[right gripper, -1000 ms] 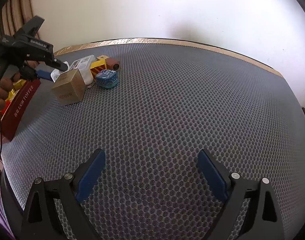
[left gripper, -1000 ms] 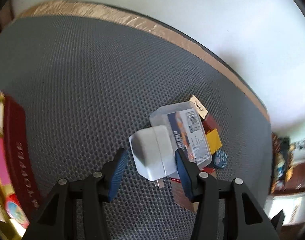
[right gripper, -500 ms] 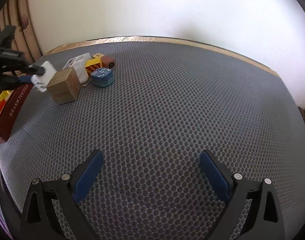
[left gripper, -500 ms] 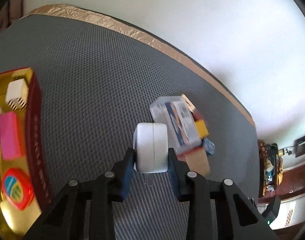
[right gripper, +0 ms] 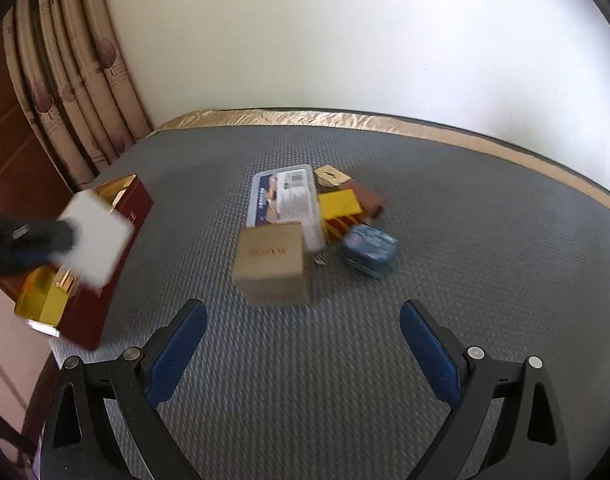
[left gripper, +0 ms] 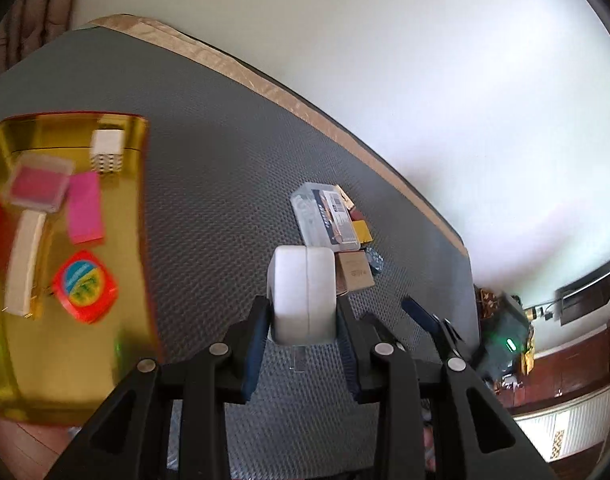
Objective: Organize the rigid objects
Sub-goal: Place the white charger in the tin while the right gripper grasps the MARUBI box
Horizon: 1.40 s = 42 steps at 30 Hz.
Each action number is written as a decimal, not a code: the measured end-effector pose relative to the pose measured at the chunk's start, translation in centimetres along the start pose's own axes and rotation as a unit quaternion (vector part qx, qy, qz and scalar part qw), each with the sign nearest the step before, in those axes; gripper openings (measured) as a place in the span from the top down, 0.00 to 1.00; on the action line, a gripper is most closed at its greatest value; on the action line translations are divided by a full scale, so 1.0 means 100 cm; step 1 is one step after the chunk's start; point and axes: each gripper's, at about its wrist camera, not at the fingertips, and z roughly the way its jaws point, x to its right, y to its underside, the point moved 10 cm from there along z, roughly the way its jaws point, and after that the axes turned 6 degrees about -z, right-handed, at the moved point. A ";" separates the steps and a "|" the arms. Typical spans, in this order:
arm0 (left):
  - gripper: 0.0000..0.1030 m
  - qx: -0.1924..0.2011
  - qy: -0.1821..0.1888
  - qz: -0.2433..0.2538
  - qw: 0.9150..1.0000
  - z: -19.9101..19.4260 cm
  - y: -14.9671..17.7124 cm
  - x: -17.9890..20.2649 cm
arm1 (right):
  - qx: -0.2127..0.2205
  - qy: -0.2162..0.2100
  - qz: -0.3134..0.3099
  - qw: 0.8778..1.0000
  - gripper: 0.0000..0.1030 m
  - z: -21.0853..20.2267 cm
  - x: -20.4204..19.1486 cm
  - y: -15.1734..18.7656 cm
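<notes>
Fingers (left gripper: 261, 344) of the left gripper (left gripper: 303, 344) pinch a white square plastic charger (left gripper: 303, 292); the right gripper (right gripper: 303, 354) is spread, with a brown cardboard box (right gripper: 273, 264) at 12 o'clock.

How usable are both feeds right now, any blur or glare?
Left wrist view: the white charger in the jaws is sharp, the gold tray smeared and glary. Right wrist view: the brown box and blue tin are motion-blurred; bright wall, fisheye bending throughout.
</notes>
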 end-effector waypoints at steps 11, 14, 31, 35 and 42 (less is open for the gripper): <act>0.72 0.077 -0.048 -0.023 0.996 -0.090 -0.023 -0.069 | -0.036 0.024 -0.019 0.999 0.58 0.053 -0.016 0.002; 0.72 0.085 -0.059 -0.040 0.994 -0.099 -0.031 -0.089 | -0.033 0.031 -0.029 0.999 0.58 0.053 -0.019 0.003; 0.72 0.115 -0.113 -0.027 0.987 -0.103 -0.001 -0.117 | -0.022 -0.012 0.020 0.999 0.59 0.013 -0.017 0.011; 0.72 0.131 -0.128 -0.034 0.983 -0.109 0.005 -0.131 | -0.019 -0.036 0.045 0.998 0.59 -0.005 -0.020 0.006; 0.66 0.167 -0.175 -0.052 0.969 -0.134 0.001 -0.168 | 0.003 -0.119 -0.001 0.993 0.59 -0.030 -0.114 -0.047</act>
